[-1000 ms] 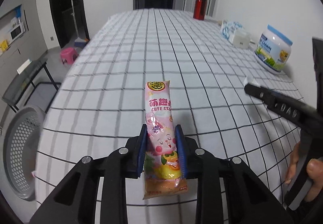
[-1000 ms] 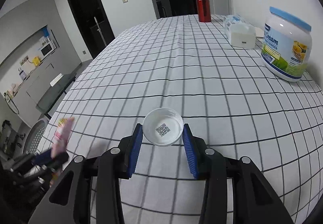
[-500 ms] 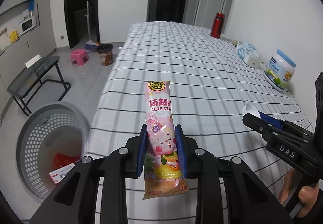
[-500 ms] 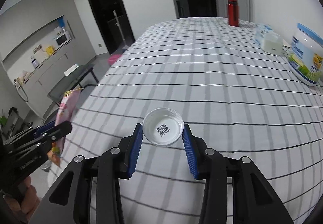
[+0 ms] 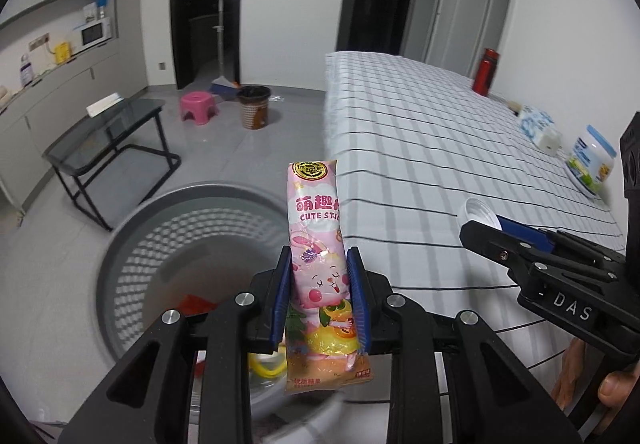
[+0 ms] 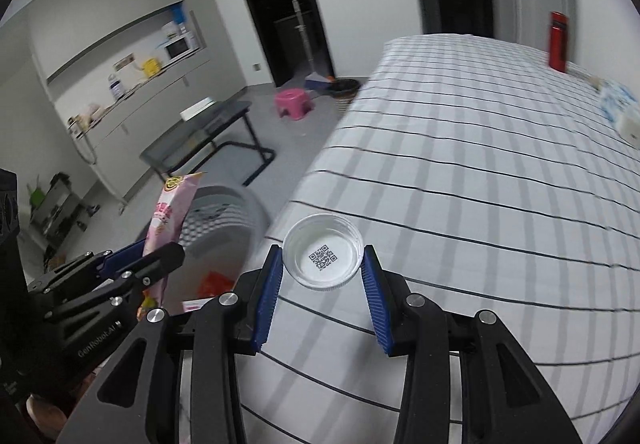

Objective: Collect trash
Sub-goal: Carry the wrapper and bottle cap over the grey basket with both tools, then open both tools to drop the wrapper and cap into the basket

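Observation:
My left gripper (image 5: 319,276) is shut on a pink candy wrapper (image 5: 316,236) and holds it upright over the grey perforated waste basket (image 5: 132,244) on the floor. The basket holds red and white scraps. My right gripper (image 6: 323,276) is shut on a white plastic lid (image 6: 323,252) with a QR code, held above the table's left edge. The lid also shows in the left wrist view (image 5: 478,213). The wrapper (image 6: 170,212) and basket (image 6: 232,212) show in the right wrist view at lower left.
The table with a black-checked white cloth (image 5: 420,148) holds a red bottle (image 5: 484,72), a tissue pack (image 5: 536,124) and a white tub (image 5: 590,164). On the floor stand a glass side table (image 5: 104,132), a pink stool (image 5: 196,106) and a small bin (image 5: 254,108).
Both grippers have swung left off the table toward the basket, each keeping its hold. The basket now lies right under the left gripper.

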`<action>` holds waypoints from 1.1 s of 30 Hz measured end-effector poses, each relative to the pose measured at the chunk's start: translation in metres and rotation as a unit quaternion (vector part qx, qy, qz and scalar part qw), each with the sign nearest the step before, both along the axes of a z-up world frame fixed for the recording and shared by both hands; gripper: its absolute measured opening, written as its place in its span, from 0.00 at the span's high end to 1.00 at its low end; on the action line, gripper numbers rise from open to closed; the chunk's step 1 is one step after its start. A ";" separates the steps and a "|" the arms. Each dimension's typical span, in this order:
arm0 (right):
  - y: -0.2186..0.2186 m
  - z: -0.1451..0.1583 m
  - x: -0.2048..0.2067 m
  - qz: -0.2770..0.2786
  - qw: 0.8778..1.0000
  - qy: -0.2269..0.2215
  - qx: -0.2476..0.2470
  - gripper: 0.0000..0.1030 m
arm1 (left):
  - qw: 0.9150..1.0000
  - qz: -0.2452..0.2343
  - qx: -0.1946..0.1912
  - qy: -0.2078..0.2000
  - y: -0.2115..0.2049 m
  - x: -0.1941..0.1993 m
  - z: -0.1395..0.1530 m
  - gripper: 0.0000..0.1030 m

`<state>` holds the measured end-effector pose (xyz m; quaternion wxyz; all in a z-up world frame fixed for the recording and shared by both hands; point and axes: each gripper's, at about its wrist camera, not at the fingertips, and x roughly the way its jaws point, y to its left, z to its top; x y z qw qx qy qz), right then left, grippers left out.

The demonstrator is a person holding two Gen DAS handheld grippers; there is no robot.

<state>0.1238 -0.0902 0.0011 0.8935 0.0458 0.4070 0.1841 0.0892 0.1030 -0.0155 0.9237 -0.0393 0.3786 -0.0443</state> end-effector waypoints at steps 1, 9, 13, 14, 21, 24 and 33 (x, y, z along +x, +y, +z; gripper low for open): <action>0.009 -0.001 0.002 0.007 1.000 0.001 0.001 0.62 | 1.000 0.005 0.002 0.001 0.008 0.000 -0.002 0.74; 0.083 -0.015 0.015 0.067 0.998 0.017 -0.013 0.62 | 0.999 0.044 0.002 0.018 0.063 -0.002 -0.018 0.74; 0.110 -0.023 0.017 0.092 0.995 0.025 -0.016 0.62 | 0.998 0.055 0.002 0.033 0.083 -0.004 -0.027 0.74; 0.116 -0.024 0.019 0.097 0.995 0.027 -0.016 0.62 | 0.998 0.058 0.002 0.037 0.087 -0.005 -0.029 0.74; 0.137 -0.034 0.026 0.119 0.992 0.038 -0.018 0.62 | 0.996 0.076 0.003 0.049 0.108 -0.007 -0.039 0.72; 0.145 -0.039 0.027 0.125 0.991 0.042 -0.021 0.62 | 0.995 0.082 0.006 0.054 0.113 -0.006 -0.043 0.71; 0.145 -0.042 0.027 0.125 0.991 0.043 -0.009 0.60 | 0.994 0.095 0.013 0.057 0.116 -0.007 -0.044 0.61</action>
